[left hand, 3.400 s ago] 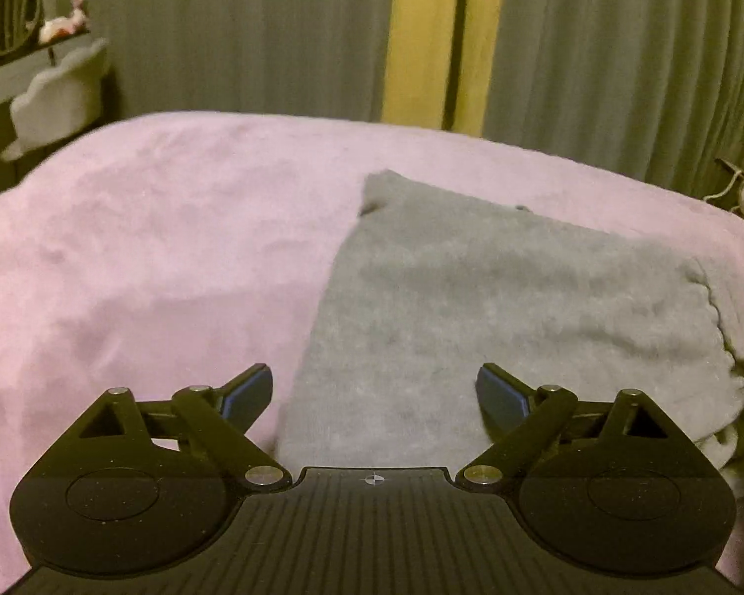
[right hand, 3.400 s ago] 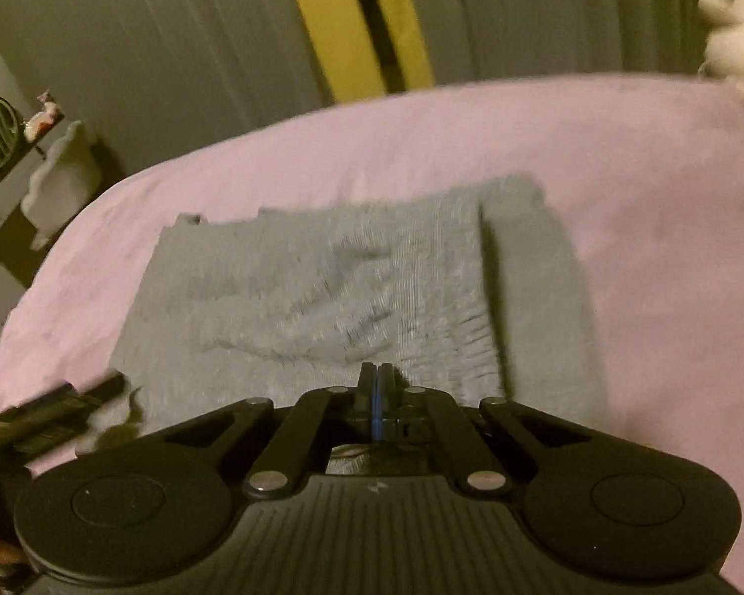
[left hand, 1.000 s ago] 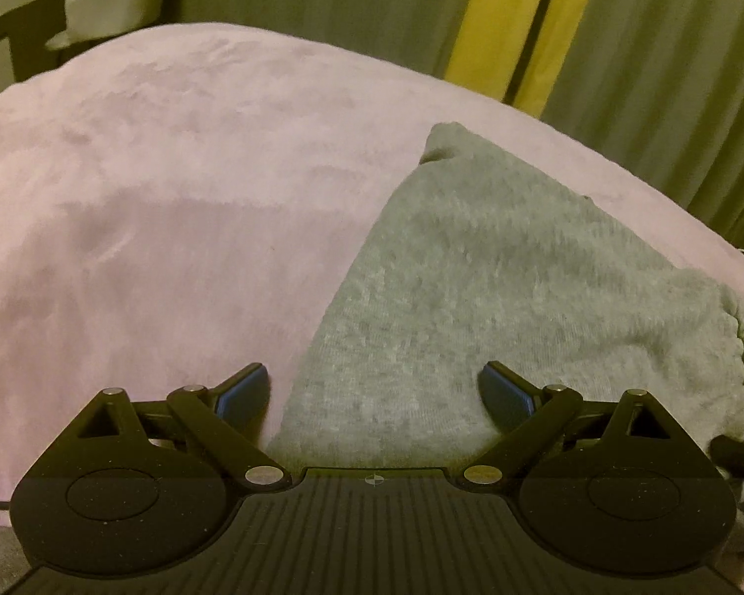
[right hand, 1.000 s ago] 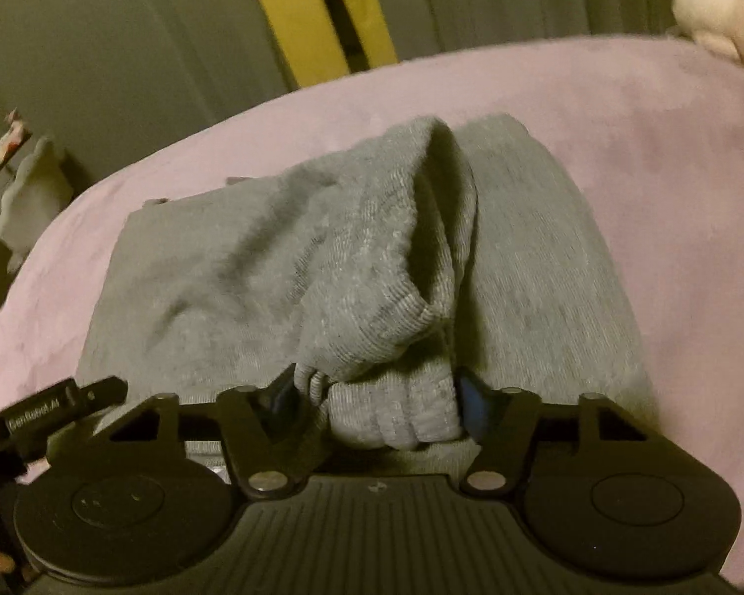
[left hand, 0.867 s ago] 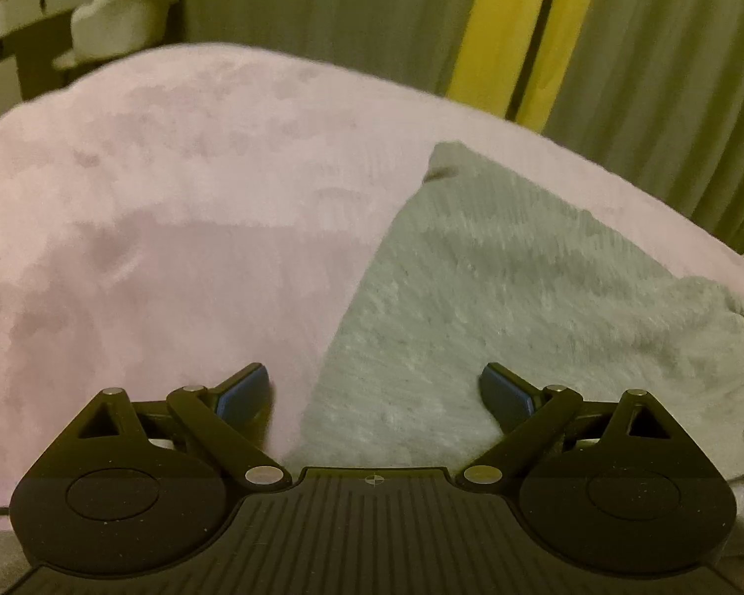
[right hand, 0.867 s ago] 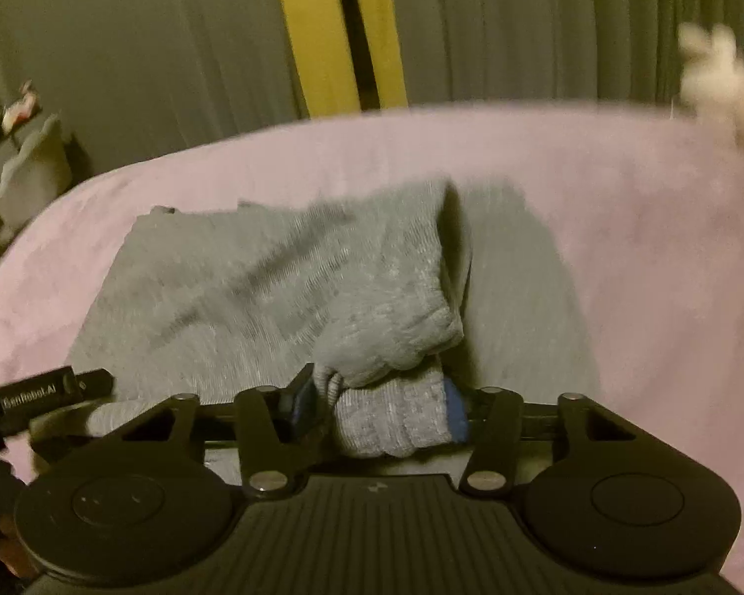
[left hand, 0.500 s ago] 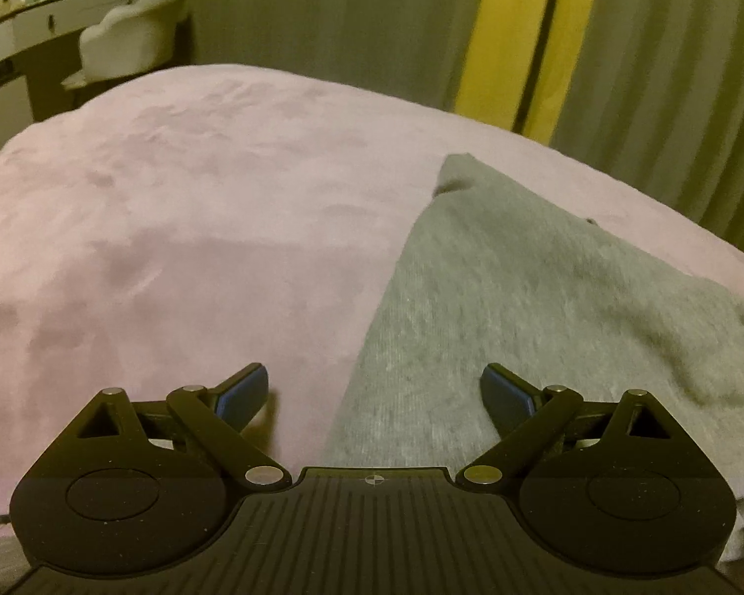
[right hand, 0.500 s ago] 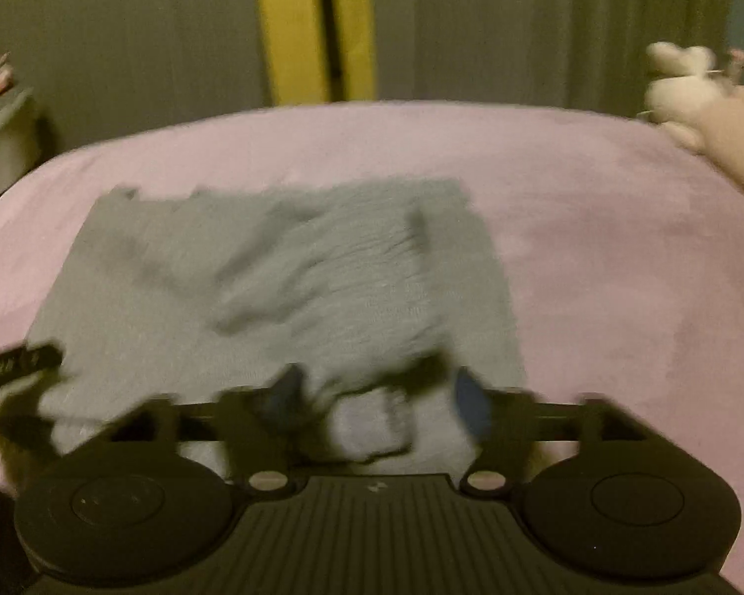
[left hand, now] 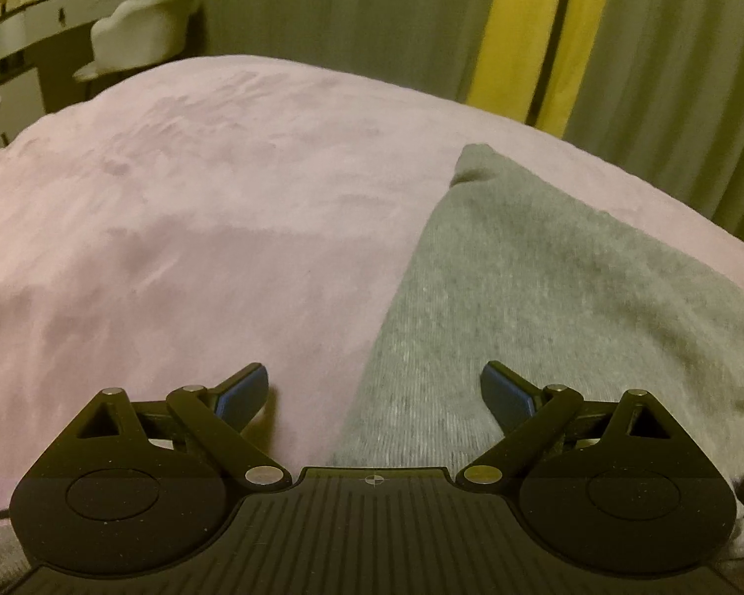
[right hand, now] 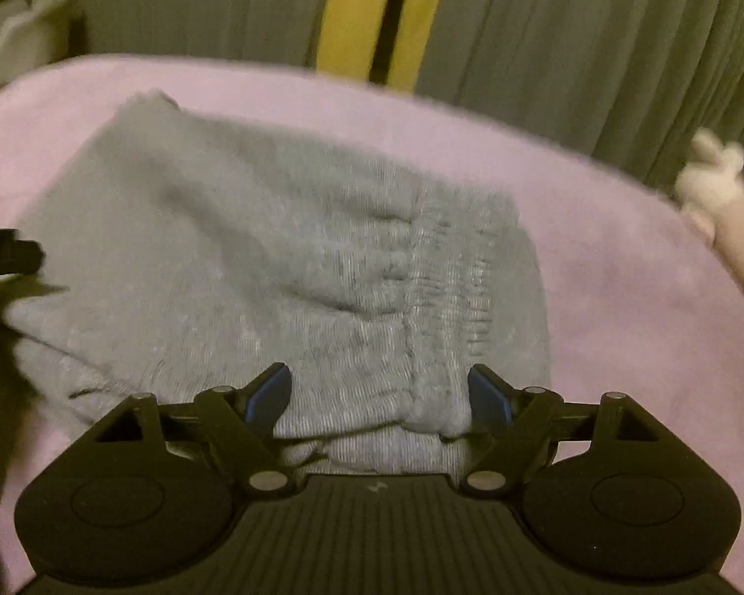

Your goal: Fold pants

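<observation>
The right wrist view is smeared by motion: the pale plush toy (right hand: 714,188) at the far right of the bed is only a blur, and the dark piece of the left gripper (right hand: 5,253) at the left border is cut off. In the left wrist view the grey sweatpants (left hand: 545,297) run out past the right border, so their far side is hidden there, and the vanity shelf (left hand: 49,5) with a white chair (left hand: 144,29) is dim and partly cropped.

The sweatpants lie folded on the pink blanket (left hand: 173,228) of the bed. Left of the sweatpants the blanket is bare up to the far edge; right of them a bare strip reaches the plush toy. Beyond them hang grey-green curtains (right hand: 570,39) with a yellow strip.

The left gripper (left hand: 374,391) hangs over the near left edge of the sweatpants, jaws spread wide and gripping nothing. The right gripper (right hand: 379,394) has just been opening its jaws; they stand released, with the ribbed waistband (right hand: 446,297) lying loose between them, one pad just beside its gathered edge
</observation>
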`<action>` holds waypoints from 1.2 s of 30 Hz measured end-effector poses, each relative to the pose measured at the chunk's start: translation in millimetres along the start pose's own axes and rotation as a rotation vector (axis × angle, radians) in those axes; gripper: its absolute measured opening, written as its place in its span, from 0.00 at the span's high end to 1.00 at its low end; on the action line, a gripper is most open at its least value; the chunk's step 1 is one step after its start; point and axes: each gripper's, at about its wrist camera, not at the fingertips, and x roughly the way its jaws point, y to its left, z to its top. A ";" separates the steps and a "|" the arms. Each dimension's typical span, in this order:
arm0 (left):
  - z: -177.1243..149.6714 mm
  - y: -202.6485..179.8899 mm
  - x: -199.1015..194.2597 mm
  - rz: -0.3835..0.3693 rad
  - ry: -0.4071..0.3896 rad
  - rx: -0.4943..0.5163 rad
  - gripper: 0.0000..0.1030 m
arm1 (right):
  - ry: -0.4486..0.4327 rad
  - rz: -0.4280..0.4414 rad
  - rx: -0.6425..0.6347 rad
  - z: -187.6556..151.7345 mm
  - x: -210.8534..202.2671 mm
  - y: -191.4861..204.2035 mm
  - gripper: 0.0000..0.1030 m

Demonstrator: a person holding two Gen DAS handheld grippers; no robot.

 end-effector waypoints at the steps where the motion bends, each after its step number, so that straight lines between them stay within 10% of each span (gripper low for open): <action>1: -0.2 -0.2 0.5 -0.002 0.002 0.002 0.06 | 0.014 0.032 0.042 0.2 -5.0 -7.5 0.21; 11: -8.4 -16.2 -4.3 0.002 0.035 0.114 0.06 | -0.071 0.021 0.157 7.8 -35.0 -27.5 0.03; 15: -7.7 -6.5 -3.9 -0.032 0.095 0.052 0.06 | 0.194 -0.052 0.042 0.0 24.3 -2.7 0.03; 21: -9.4 -1.9 -13.6 -0.059 0.079 0.039 0.06 | 0.090 0.062 0.213 -18.6 -8.6 -24.1 0.03; 27: -16.4 -16.8 -31.6 -0.044 0.030 0.165 0.06 | -0.027 -0.009 0.355 -29.9 -29.0 -41.7 0.02; 36: -37.2 -22.9 -54.3 -0.164 0.140 0.250 0.06 | 0.112 0.022 0.238 -41.7 -40.9 -21.3 0.02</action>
